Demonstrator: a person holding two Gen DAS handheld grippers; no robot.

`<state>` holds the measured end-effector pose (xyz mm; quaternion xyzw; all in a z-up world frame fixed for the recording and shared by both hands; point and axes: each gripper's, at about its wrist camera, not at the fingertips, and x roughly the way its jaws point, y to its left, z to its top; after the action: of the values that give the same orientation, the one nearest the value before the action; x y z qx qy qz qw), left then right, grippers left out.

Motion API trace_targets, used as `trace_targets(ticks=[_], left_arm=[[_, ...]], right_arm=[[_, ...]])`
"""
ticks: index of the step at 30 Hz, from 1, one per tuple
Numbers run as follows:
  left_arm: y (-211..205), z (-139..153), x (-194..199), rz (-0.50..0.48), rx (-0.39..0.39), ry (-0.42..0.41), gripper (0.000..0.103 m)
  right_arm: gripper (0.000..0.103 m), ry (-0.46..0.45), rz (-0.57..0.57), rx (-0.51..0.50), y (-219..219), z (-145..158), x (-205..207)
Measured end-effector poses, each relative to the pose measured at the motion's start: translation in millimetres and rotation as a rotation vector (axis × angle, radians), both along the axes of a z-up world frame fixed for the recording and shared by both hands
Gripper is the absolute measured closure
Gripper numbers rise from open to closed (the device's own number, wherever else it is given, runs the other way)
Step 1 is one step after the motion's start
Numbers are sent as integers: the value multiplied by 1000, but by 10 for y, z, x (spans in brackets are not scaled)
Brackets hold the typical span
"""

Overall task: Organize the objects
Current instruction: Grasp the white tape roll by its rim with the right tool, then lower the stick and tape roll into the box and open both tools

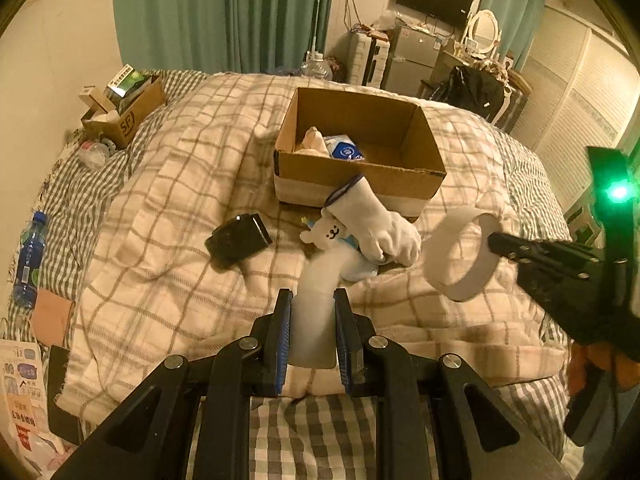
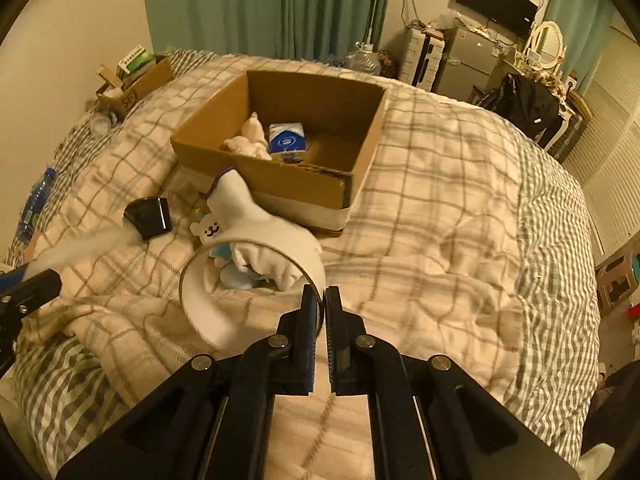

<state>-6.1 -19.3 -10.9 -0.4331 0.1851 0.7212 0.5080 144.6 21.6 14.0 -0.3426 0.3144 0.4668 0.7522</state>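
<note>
An open cardboard box (image 1: 360, 178) (image 2: 280, 184) stands on the checked quilt, with a blue tissue pack (image 2: 286, 138) and a white fluffy item (image 2: 250, 138) inside. In front of it lie a white sock (image 1: 376, 228), a small white bear toy (image 1: 328, 233) and a black case (image 1: 238, 240). My left gripper (image 1: 313, 294) is shut on a long white soft piece (image 1: 320, 276), blurred and lifted off the bed. My right gripper (image 2: 320, 290) is shut on the wall of a white tape roll (image 2: 200, 308) (image 1: 460, 256), held above the quilt to the right of the sock.
A second cardboard box (image 1: 128, 114) of packages sits at the bed's far left. A blue water bottle (image 1: 28, 256) lies on the left edge. A fridge (image 1: 412, 60), a dresser and a wardrobe stand beyond the bed. Bare quilt (image 2: 440, 220) spreads right of the box.
</note>
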Motion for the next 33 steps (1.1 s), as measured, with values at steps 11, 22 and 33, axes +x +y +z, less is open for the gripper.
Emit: trace_targets(ticks=[11,22,33], left_arm=[[121,64,7,-17,2,13,83],[701,340,-176,-58,41,43,83],[1628,374,-514,-88,61,61,83]], right_arm=[[99,-40,36,67,-114,342,-76],[99,-95,97,86,273,561,-57],[99,-143,146,92,1089,712,256]])
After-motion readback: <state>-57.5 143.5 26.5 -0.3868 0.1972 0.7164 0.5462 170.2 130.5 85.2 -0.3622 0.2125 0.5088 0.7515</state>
